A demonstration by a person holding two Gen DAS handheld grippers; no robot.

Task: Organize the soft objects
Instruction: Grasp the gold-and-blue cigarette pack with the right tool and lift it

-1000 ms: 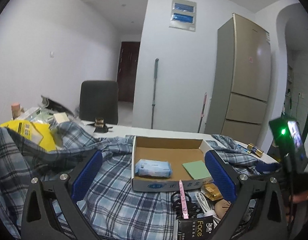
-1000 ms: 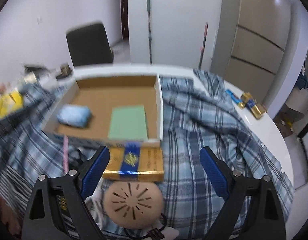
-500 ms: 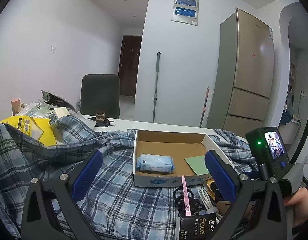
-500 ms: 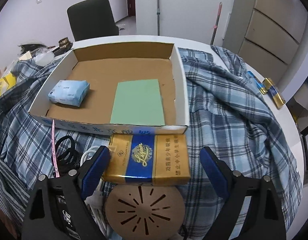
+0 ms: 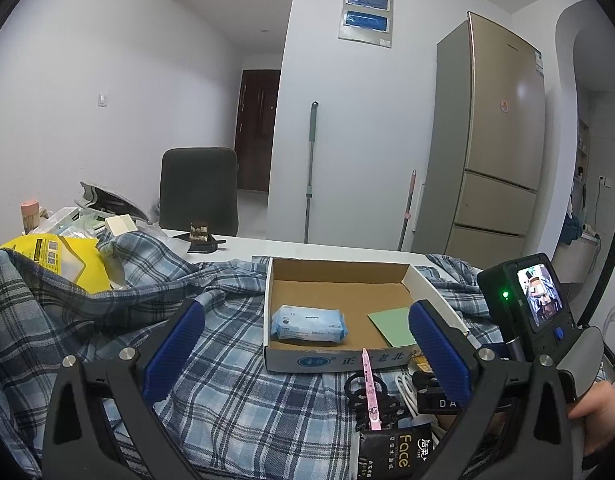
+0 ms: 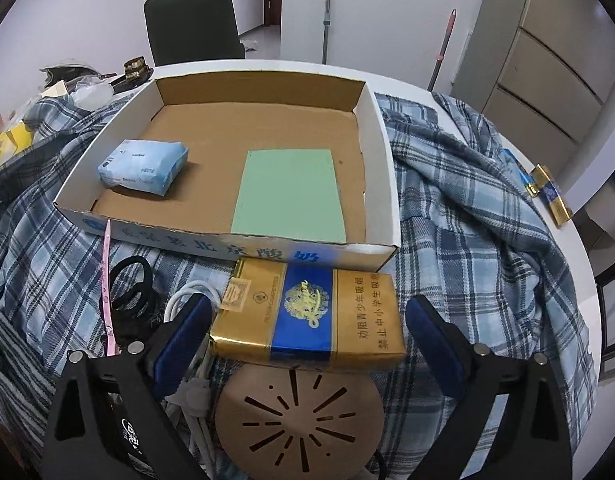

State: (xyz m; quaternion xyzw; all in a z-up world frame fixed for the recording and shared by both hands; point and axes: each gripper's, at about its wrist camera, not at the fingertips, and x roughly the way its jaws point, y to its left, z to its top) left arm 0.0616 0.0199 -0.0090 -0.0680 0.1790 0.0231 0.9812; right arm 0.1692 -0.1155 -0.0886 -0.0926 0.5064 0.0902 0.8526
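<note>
A shallow cardboard box (image 6: 371, 120) sits on a blue plaid shirt (image 6: 467, 200). In it lie a blue tissue pack (image 6: 143, 166) and a green flat sheet (image 6: 291, 196); both also show in the left wrist view, the pack (image 5: 307, 323) and the sheet (image 5: 391, 326). My right gripper (image 6: 307, 340) is open, its fingers either side of a gold and blue carton (image 6: 307, 320) just before the box. My left gripper (image 5: 303, 350) is open and empty, above the shirt (image 5: 207, 380) before the box (image 5: 327, 360).
A tan round slotted disc (image 6: 299, 416), white cable (image 6: 191, 296), black hair ties (image 6: 133, 288) and a pink strip (image 6: 107, 280) lie near the box front. A black "Face" pack (image 5: 395, 454), yellow bag (image 5: 63, 256), black chair (image 5: 199, 188) and gold packs (image 6: 551, 196) surround the table.
My right gripper has moved forward and down toward the gold carton, which now sits between its fingers. The left view has lifted a little. Both stay open.
</note>
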